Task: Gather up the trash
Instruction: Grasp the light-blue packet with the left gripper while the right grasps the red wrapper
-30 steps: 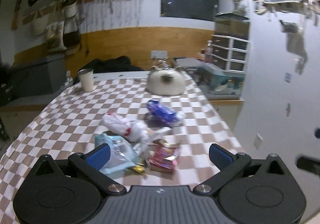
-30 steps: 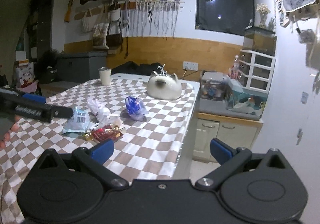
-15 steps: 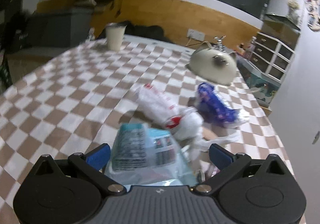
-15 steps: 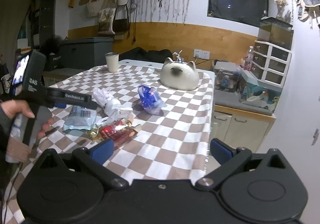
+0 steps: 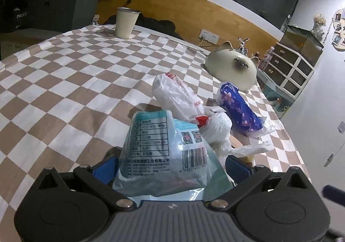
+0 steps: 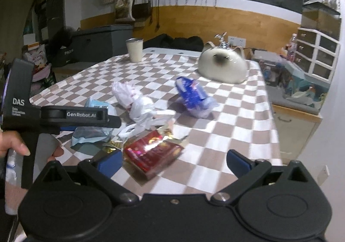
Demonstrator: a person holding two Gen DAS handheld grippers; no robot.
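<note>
Trash lies on the checkered tablecloth [image 5: 64, 82]. A light blue plastic packet [image 5: 163, 153] with a barcode lies between the open fingers of my left gripper [image 5: 170, 166]. Behind it are a crumpled white plastic bag [image 5: 179, 95] and a blue flowered wrapper [image 5: 239, 110]. In the right wrist view, my right gripper [image 6: 172, 161] is open just before a red and gold wrapper [image 6: 153, 151]. The left gripper's body [image 6: 64, 117] shows there over the blue packet [image 6: 92, 132]. The white bag [image 6: 138, 104] and blue wrapper [image 6: 192, 95] lie beyond.
A cream cat-shaped ceramic object [image 5: 232, 69] stands at the table's far right, a cream cup [image 5: 126, 24] at the far left. The table's right edge drops off beside a counter with drawers [image 6: 317, 56]. A dark bin [image 6: 101, 41] stands behind the table.
My left gripper has moved down and forward until the blue packet is between its open fingers. My right gripper has moved closer to the red wrapper.
</note>
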